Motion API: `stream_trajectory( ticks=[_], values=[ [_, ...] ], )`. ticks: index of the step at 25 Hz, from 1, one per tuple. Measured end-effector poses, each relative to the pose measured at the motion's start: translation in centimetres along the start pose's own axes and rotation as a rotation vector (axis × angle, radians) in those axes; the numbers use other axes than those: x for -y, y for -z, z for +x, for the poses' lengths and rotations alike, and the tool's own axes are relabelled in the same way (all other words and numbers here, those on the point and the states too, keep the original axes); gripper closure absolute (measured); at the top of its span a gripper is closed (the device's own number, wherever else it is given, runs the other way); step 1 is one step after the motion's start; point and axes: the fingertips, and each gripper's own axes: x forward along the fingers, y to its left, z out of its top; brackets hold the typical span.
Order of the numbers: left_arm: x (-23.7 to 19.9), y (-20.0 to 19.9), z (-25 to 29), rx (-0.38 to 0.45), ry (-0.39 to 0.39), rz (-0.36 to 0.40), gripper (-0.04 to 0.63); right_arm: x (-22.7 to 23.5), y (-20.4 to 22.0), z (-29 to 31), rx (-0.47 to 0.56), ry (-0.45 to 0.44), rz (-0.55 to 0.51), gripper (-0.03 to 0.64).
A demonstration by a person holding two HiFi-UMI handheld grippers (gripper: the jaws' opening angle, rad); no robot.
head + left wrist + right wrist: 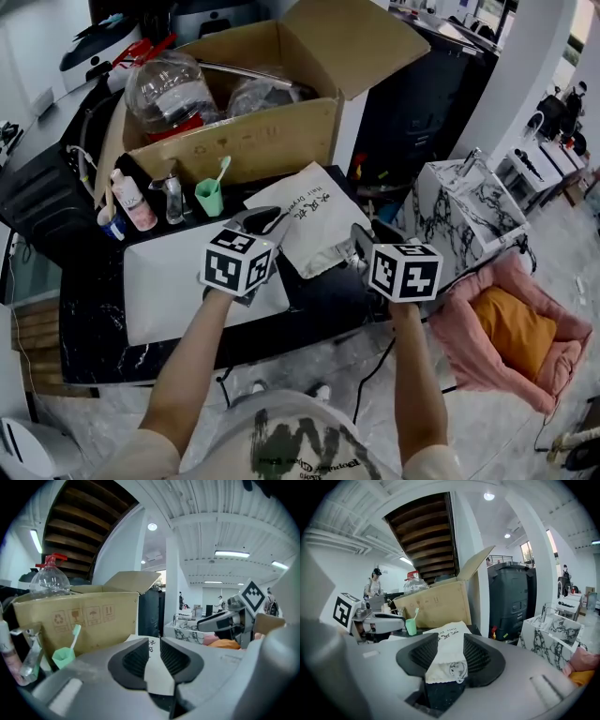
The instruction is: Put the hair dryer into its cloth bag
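While your left gripper (154,648) and right gripper (451,643) each clamp the cloth bag (314,225), it lies just before the cardboard box (234,145).

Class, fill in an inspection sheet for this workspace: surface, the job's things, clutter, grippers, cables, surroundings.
Surface: dark marble-look counter with a white tray on it.
Job's things: white printed cloth bag over the counter's right part, held at its near edge; hair dryer not made out.
Clutter: open cardboard box holding clear plastic bottles; green cup with a toothbrush; small bottles beside it.
Grippers: left gripper fingers closed on the bag's fabric; right gripper fingers also on the fabric.
Cables: a black cable hangs below the counter's front edge.
Surroundings: marble-patterned side table; pink pet bed with an orange cushion.
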Motion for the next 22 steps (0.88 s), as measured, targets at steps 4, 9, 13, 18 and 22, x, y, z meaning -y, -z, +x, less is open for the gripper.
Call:
stream_trajectory(
  ticks=[4, 9, 13, 18, 22],
  values=[
    [-1.2, -0.7, -1.3, 0.032, -0.069, 0.002, 0.530, 0.0, -0.9, -1.1, 0.061, 0.018, -0.013, 0.489],
    [-2.6, -0.8, -2.0, 0.045, -0.106, -0.003, 0.555, 0.0, -1.4, -1.7, 0.105, 0.030, -0.024, 0.543],
    [-2.8, -1.1, -2.0, 0.056, -0.111, -0.001, 0.567, -0.1, -2.0, -2.2, 0.137, 0.044, -0.046, 0.618],
    [-2.4, -1.2, -1.7, 0.055, -0.107, 0.015, 0.589, -0.3, -2.4, -2.0, 0.152, 0.039, -0.055, 0.618],
    [-2.6, -1.4, -1.7, 0.046, -0.122, 0.025, 0.591, -0.4, -2.5, -1.8, 0.155, 0.031, -0.057, 0.618]
  ],
)
